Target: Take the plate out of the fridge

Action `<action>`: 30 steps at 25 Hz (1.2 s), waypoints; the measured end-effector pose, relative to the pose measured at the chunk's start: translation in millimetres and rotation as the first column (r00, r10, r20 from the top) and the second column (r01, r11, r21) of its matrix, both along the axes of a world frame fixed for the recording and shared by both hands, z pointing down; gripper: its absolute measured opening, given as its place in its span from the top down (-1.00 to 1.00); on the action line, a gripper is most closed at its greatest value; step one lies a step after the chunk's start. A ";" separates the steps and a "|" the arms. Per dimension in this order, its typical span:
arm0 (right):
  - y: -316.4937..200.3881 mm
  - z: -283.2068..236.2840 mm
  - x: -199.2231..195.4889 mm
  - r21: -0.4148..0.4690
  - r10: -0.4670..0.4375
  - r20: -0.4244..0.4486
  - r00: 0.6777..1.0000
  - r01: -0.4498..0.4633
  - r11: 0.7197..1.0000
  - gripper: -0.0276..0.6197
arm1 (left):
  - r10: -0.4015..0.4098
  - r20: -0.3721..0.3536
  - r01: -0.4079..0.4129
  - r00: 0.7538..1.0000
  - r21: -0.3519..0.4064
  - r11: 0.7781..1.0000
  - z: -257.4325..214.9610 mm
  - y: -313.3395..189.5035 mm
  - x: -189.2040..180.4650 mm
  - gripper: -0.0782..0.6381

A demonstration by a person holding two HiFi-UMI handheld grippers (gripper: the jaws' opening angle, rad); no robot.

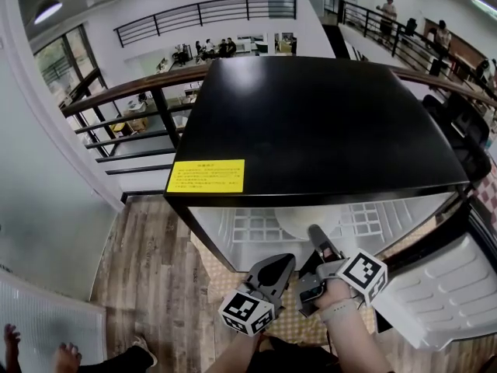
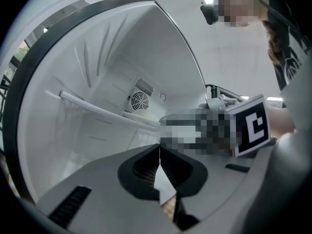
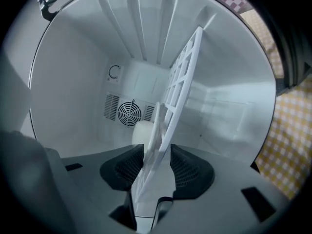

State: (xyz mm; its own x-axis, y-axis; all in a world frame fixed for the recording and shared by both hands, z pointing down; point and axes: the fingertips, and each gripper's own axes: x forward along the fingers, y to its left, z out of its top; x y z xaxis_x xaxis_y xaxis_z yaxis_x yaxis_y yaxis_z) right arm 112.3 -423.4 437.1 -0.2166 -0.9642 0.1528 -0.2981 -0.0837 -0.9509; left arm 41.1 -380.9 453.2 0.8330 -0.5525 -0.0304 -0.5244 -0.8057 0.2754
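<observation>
A small fridge point(image 1: 311, 123) with a glossy black top and a yellow label point(image 1: 206, 176) stands on a wooden floor point(image 1: 155, 270), its door point(image 1: 443, 286) swung open to the right. Inside the white compartment a pale plate point(image 1: 304, 222) lies on a white grid shelf point(image 1: 248, 228). The right gripper point(image 1: 317, 233) reaches into the compartment, turned on its side. In its own view its fingers point(image 3: 190, 169) stand apart, one on either side of the plate's near rim and the shelf's front edge, with a gap at each pad – not pressing on either. A round fan vent point(image 3: 129, 112) shows on the back wall. The left gripper point(image 1: 281, 264) hangs lower, just outside the opening and beside the right one – its fingers point(image 2: 141, 169) are closed together with nothing between them.
</observation>
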 end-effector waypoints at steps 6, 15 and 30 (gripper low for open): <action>1.0 -2.9 -2.4 -0.007 -0.013 0.019 1.000 0.013 1.000 0.49 | -0.002 -0.002 0.002 1.000 -0.007 1.000 3.0 1.3 -1.7 0.75; 15.1 -1.8 -3.4 -0.012 -0.018 0.111 0.994 0.020 1.000 0.58 | -0.003 -0.008 0.003 1.000 -0.004 1.000 2.1 1.7 -2.3 0.75; 31.6 -11.3 -8.6 0.021 -0.033 0.202 0.979 0.030 0.999 0.76 | -0.003 -0.017 0.003 1.000 -0.010 1.000 -0.4 3.1 1.8 0.75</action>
